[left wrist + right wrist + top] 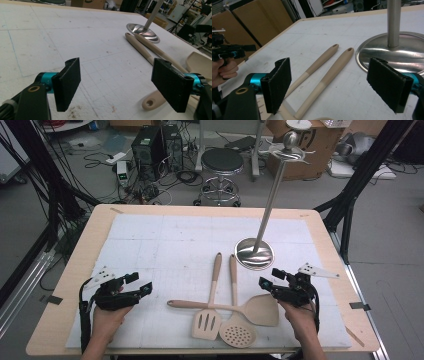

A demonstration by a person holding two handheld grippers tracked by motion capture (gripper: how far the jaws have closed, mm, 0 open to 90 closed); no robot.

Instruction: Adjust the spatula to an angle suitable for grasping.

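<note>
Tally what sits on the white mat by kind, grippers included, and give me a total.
Slotted spatula: 1
Perforated skimmer: 1
Solid turner: 1
Steel stand with pole: 1
Hand-held grippers, left gripper and right gripper, both open and holding nothing: 2
Total: 6
</note>
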